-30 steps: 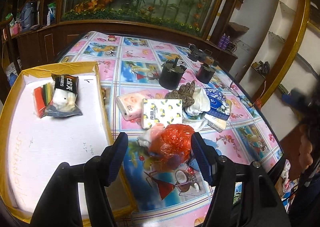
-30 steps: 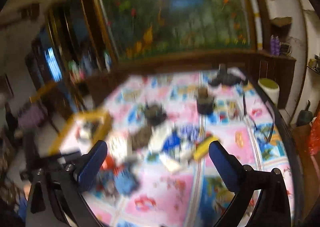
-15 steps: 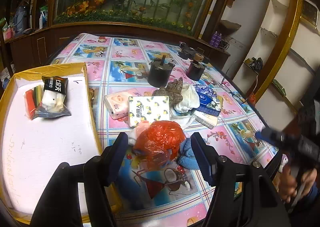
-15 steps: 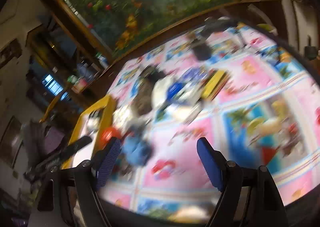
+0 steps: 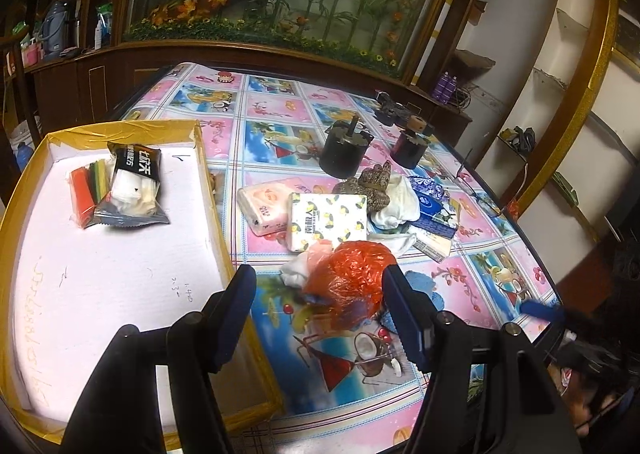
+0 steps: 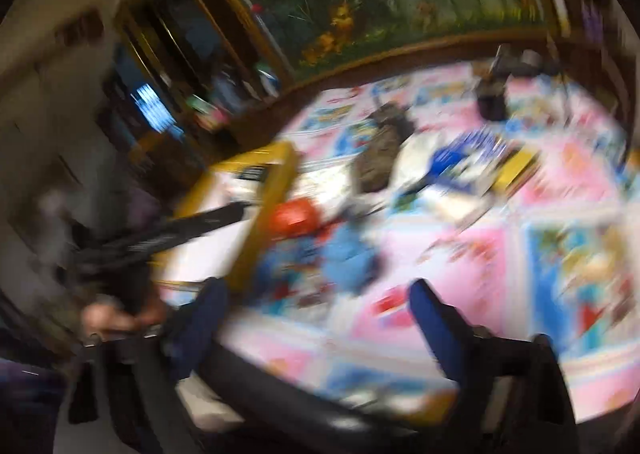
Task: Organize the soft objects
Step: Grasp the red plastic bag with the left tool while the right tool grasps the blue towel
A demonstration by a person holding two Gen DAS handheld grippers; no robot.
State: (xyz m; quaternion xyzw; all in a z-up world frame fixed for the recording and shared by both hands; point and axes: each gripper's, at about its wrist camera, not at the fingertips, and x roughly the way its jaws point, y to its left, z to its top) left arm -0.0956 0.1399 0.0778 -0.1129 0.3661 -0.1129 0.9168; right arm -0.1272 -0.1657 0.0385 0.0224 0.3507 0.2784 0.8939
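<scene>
My left gripper (image 5: 318, 282) hangs open above the table's near edge. A crumpled red plastic bag (image 5: 352, 274) lies just past its fingertips, untouched by the pads, with a blue cloth (image 5: 424, 286) beside it. Behind them sit a lemon-print tissue pack (image 5: 328, 220), a pink tissue pack (image 5: 264, 210), a white cloth (image 5: 394, 206) and a brown knit glove (image 5: 372, 190). The yellow-rimmed white tray (image 5: 120, 274) on the left holds a wrapped packet (image 5: 134, 182) and coloured strips (image 5: 86, 190). My right gripper (image 6: 318, 294) is open and empty in a blurred view, with the red bag (image 6: 296, 216) ahead.
Two black cylinders (image 5: 344, 150) (image 5: 408, 146) stand behind the pile on the flowered tablecloth (image 5: 280, 110). A blue tissue pack (image 5: 434, 210) lies at the pile's right. A person's head (image 5: 592, 386) is at the table's near right corner. Dark wooden cabinets surround the table.
The right wrist view has swung down and left towards the tray and stays blurred; its jaws stand narrower than a second ago. The left gripper has barely moved. The right gripper's blue tip has entered the left view.
</scene>
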